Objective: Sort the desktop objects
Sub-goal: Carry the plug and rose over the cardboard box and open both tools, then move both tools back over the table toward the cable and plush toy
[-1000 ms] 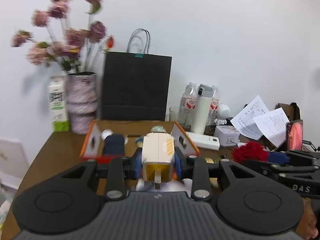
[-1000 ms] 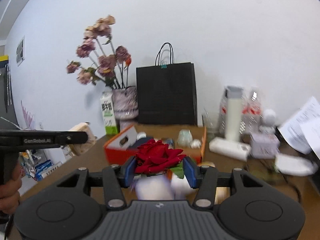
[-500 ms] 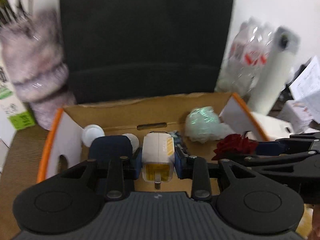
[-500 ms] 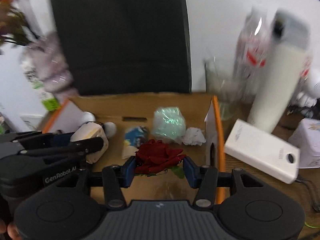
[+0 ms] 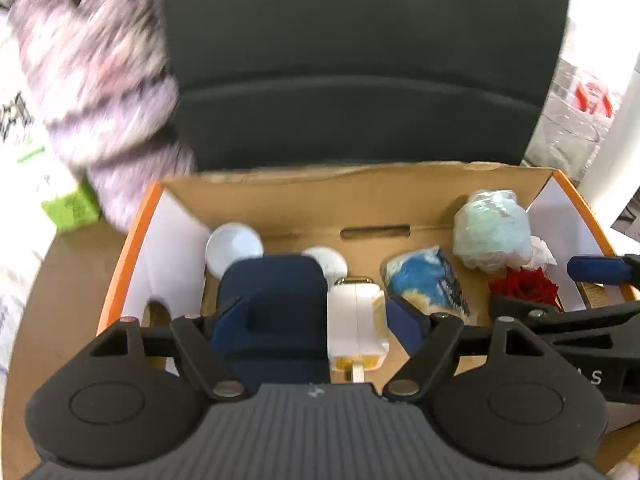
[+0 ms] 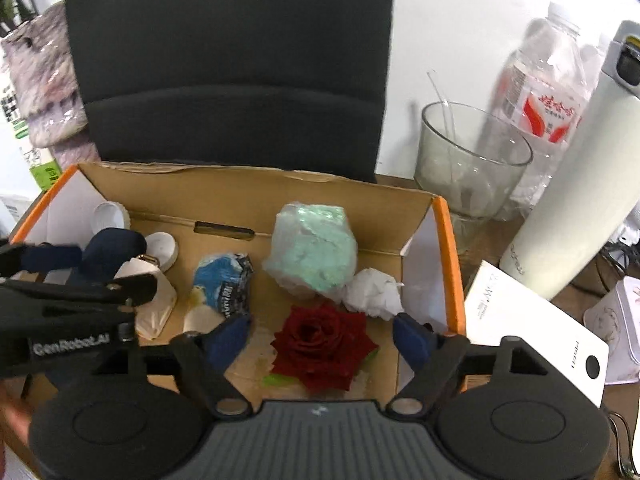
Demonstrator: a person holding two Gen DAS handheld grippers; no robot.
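An orange-edged cardboard box (image 6: 450, 264) (image 5: 132, 248) lies open below both grippers. My left gripper (image 5: 316, 320) is open inside it; the white and yellow charger (image 5: 357, 326) rests between its spread fingers, next to a dark blue case (image 5: 276, 312). My right gripper (image 6: 322, 334) is open; the red rose (image 6: 324, 346) lies on the box floor between its fingers. The rose also shows in the left wrist view (image 5: 524, 286). The left gripper (image 6: 80, 280) shows at the left of the right wrist view.
The box also holds a pale green wrapped lump (image 6: 314, 250), a blue packet (image 6: 224, 284), crumpled paper (image 6: 374, 292) and white caps (image 6: 162, 250). A black bag (image 6: 232, 60) stands behind. A glass (image 6: 464, 164), water bottle (image 6: 544, 92), white flask (image 6: 580, 208) and power bank (image 6: 532, 332) stand right.
Both grippers moved forward and down into the box. Both opened, the left letting go of the charger and the right letting go of the rose, which now lies on the box floor.
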